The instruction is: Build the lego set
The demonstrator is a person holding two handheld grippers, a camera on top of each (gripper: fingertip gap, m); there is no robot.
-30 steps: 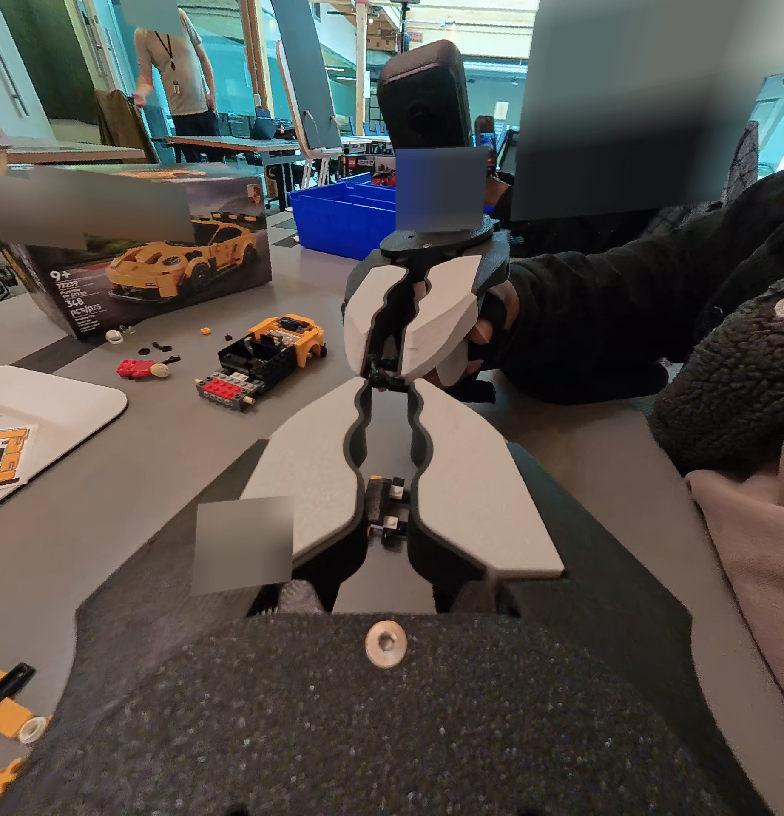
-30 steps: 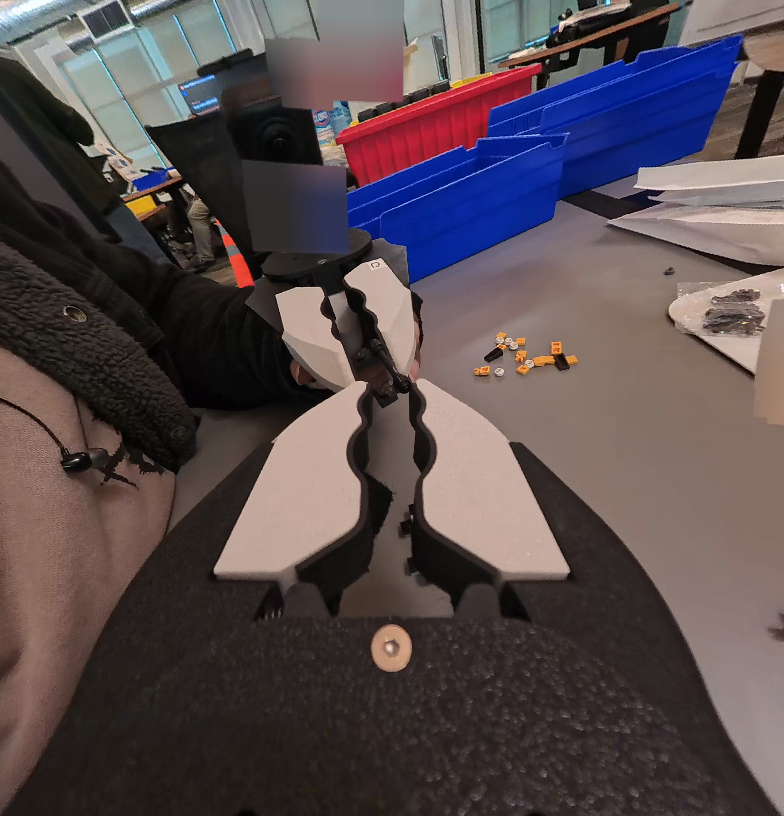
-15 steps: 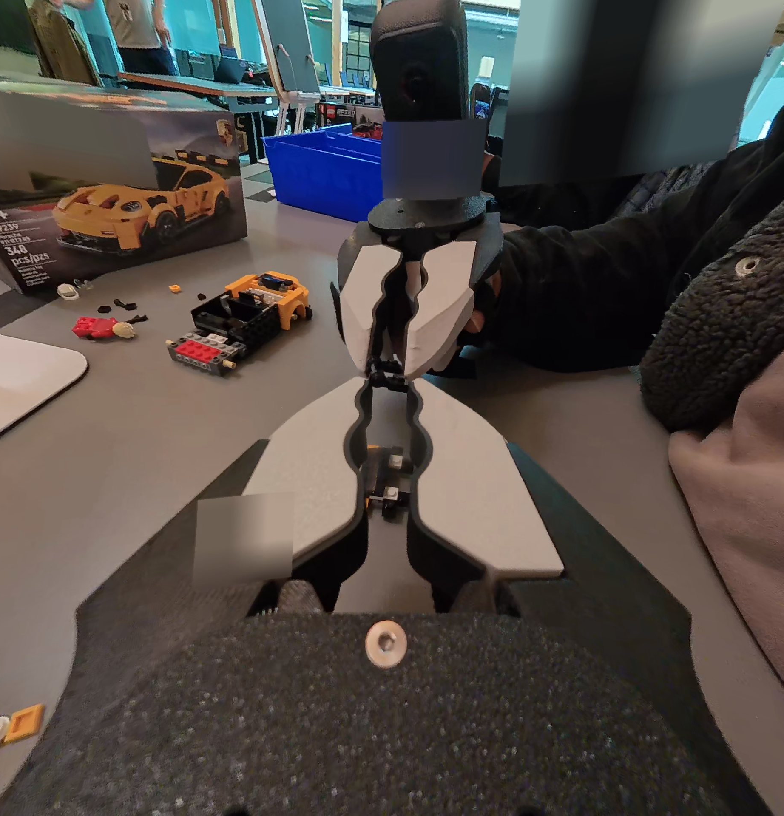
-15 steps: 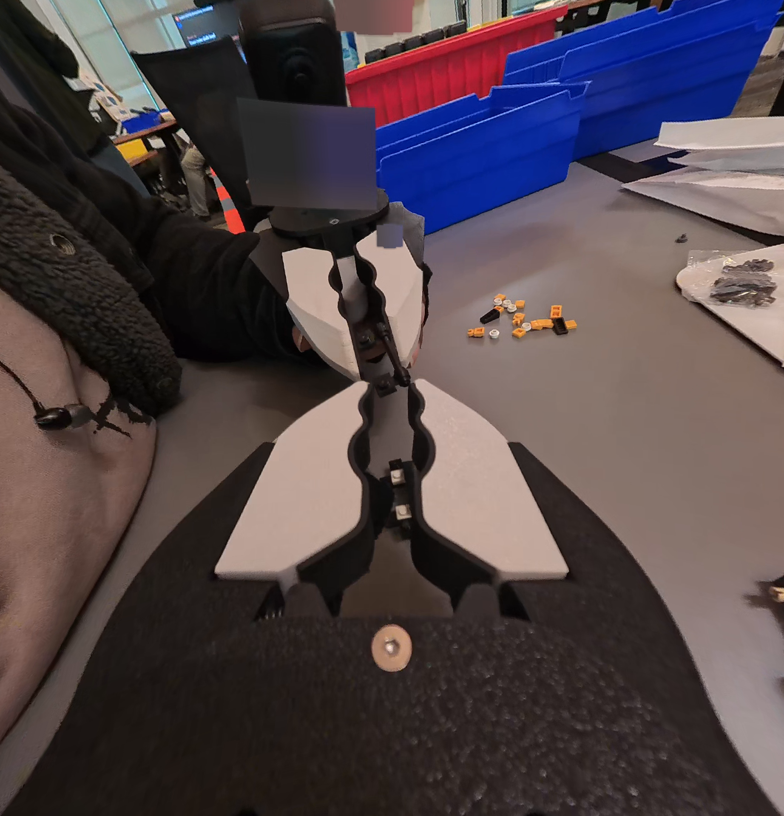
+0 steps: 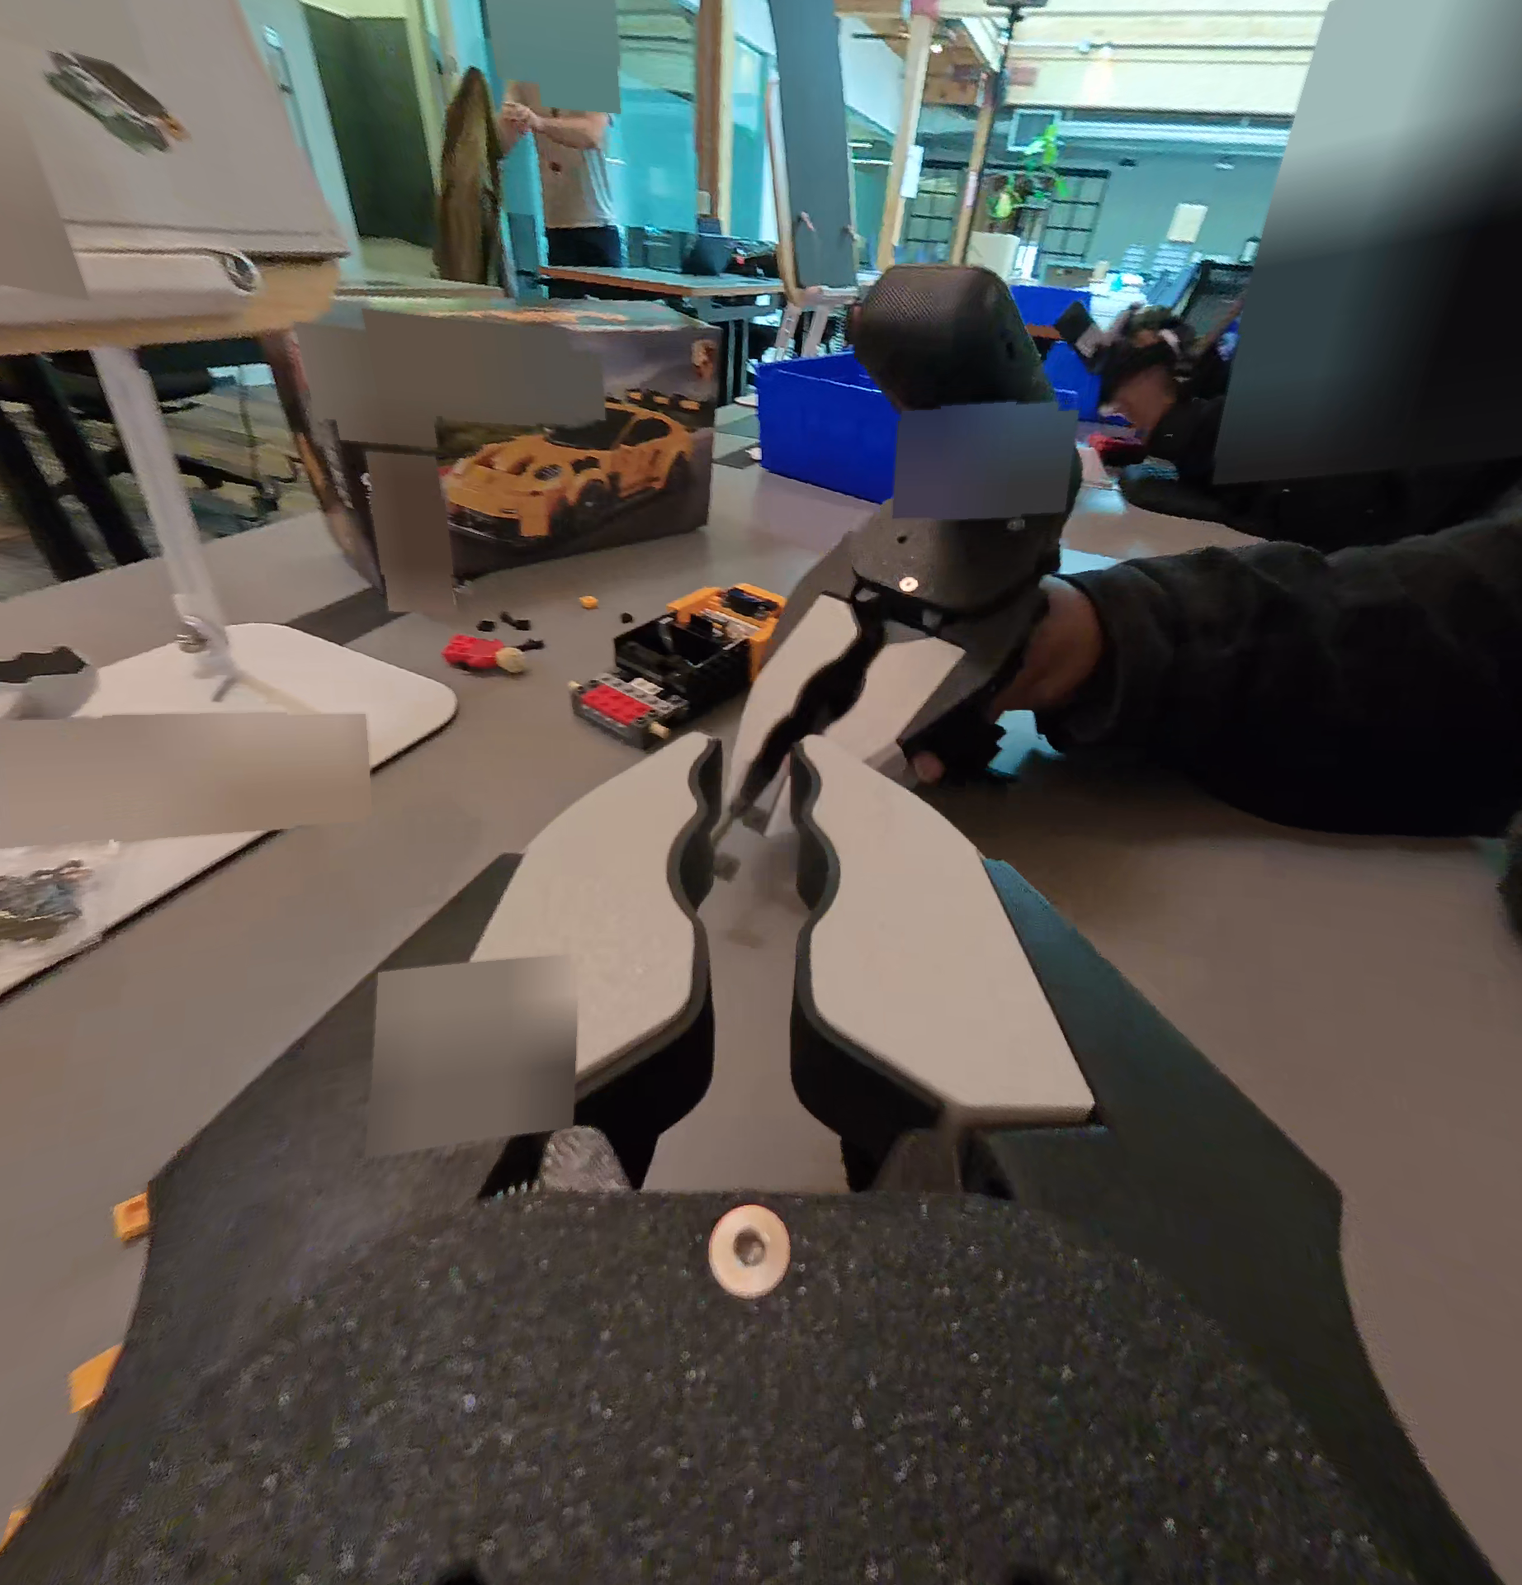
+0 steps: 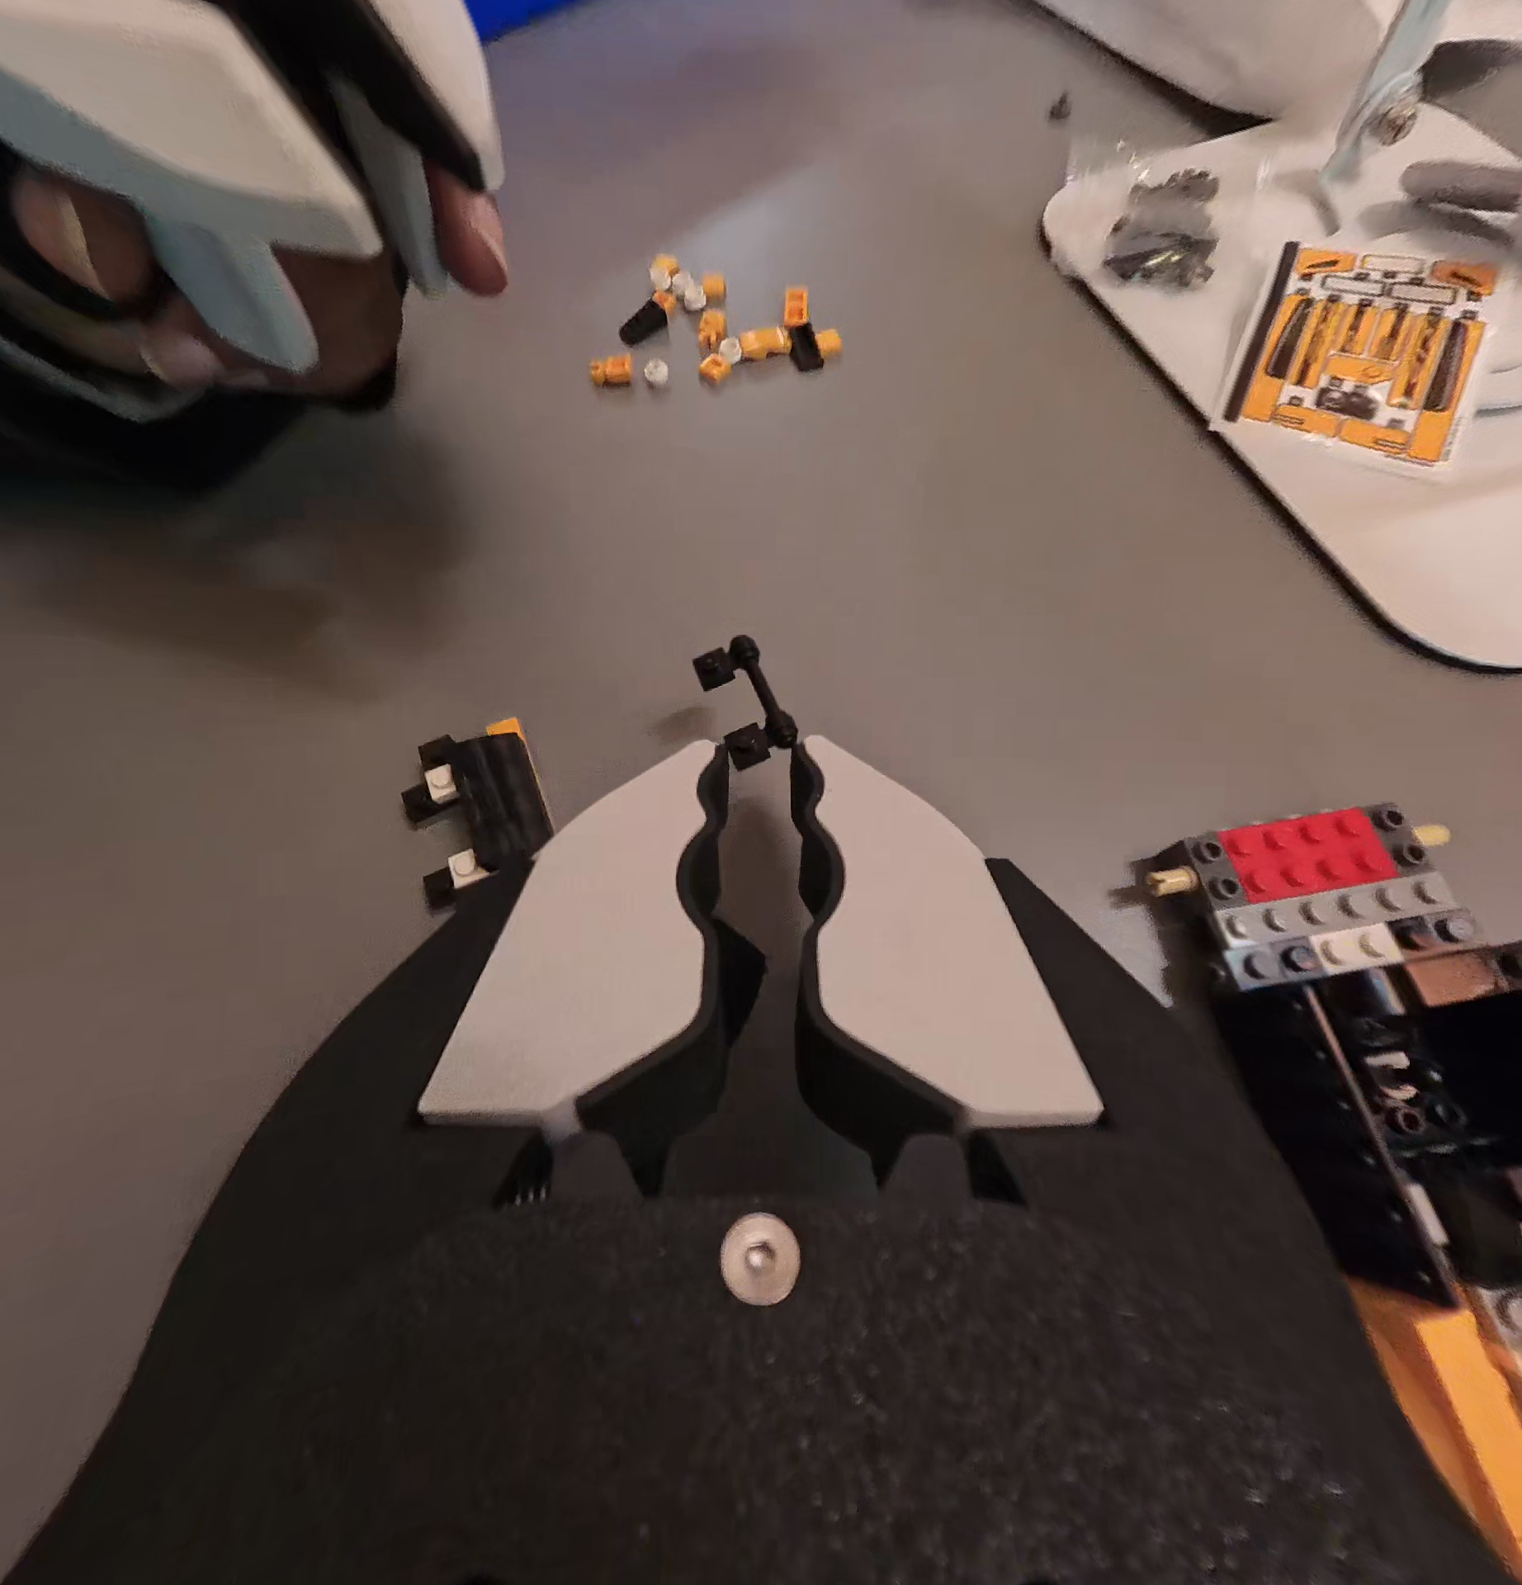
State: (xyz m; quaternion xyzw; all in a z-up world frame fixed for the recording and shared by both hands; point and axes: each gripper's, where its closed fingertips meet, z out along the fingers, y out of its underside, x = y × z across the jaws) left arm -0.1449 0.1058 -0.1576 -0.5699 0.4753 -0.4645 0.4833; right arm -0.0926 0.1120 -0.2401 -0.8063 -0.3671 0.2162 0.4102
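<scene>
My right gripper point(image 6: 759, 746) is shut on a small black bar piece with clip plates point(image 6: 745, 695), held at the fingertips and pointed down, close above the grey table. In the left wrist view its tips point(image 5: 736, 815) sit just beyond my left gripper point(image 5: 753, 755), whose fingers stand slightly apart with nothing between them. A small black sub-assembly with white studs and an orange edge point(image 6: 483, 806) lies on the table left of the right fingers. The part-built car chassis, black with a red plate point(image 6: 1306, 866), lies at the right; it also shows in the left wrist view point(image 5: 680, 660).
A heap of loose orange, black and clear pieces point(image 6: 715, 326) lies ahead. A white stand base point(image 6: 1426, 557) carries a sticker sheet point(image 6: 1358, 352) and a bag of black parts point(image 6: 1161, 223). The set's box point(image 5: 569, 463), a red piece point(image 5: 475, 652) and a blue bin point(image 5: 818, 420) stand farther back. My hands' fingertips stand some 10 centimetres from each other.
The two grippers have drawn apart. The black sub-assembly has left my left gripper and now lies on the table. My right gripper has tipped downward near the chassis with the bar piece.
</scene>
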